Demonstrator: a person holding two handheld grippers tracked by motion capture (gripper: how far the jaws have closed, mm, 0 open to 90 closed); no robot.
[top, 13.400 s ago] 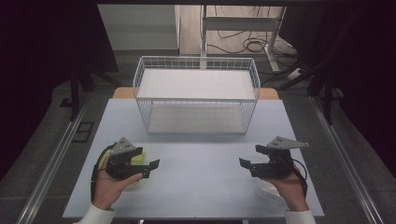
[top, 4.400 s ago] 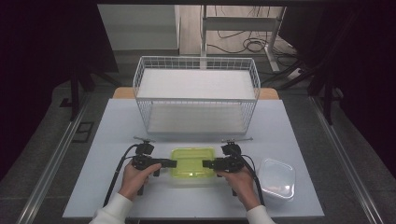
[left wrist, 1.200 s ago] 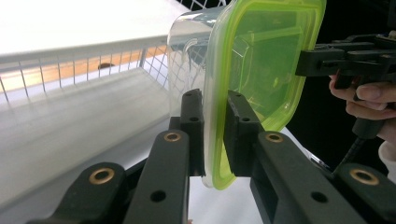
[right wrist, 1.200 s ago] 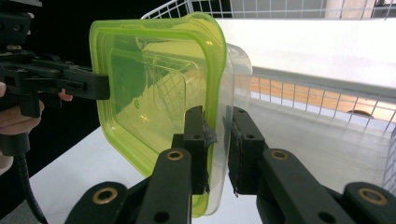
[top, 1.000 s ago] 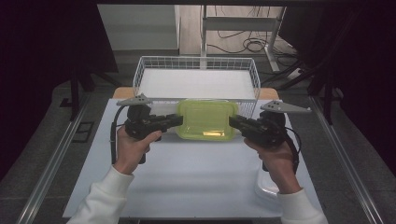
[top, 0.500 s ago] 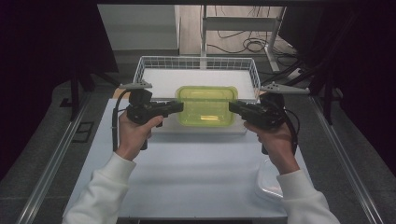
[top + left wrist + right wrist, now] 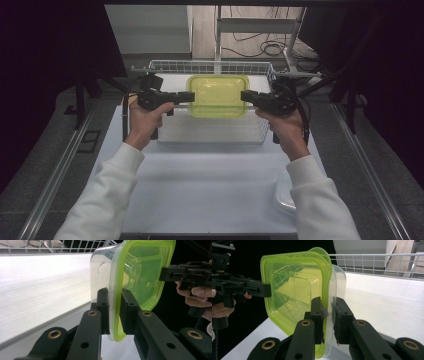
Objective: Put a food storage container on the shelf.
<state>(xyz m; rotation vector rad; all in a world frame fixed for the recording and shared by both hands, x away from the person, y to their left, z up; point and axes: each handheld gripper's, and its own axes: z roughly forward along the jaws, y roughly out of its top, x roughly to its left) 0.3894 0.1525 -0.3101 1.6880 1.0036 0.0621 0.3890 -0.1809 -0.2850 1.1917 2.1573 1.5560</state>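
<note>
Green-lidded clear container (image 7: 218, 95) empty, held level in the air over the wire basket (image 7: 210, 131). Left gripper (image 7: 188, 96) and right gripper (image 7: 246, 96) clamped on opposite lid rims, arms outstretched.

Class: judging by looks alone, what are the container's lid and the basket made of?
Lid: probably soft, glossy plastic; translucent lime green, moulded ridges show through it. Basket: likely white-coated metal wire; thin rods form an open grid.

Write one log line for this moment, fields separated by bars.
left gripper: shut on green-lidded container | right gripper: shut on container | container: above wire basket | spare clear container: on table
</note>
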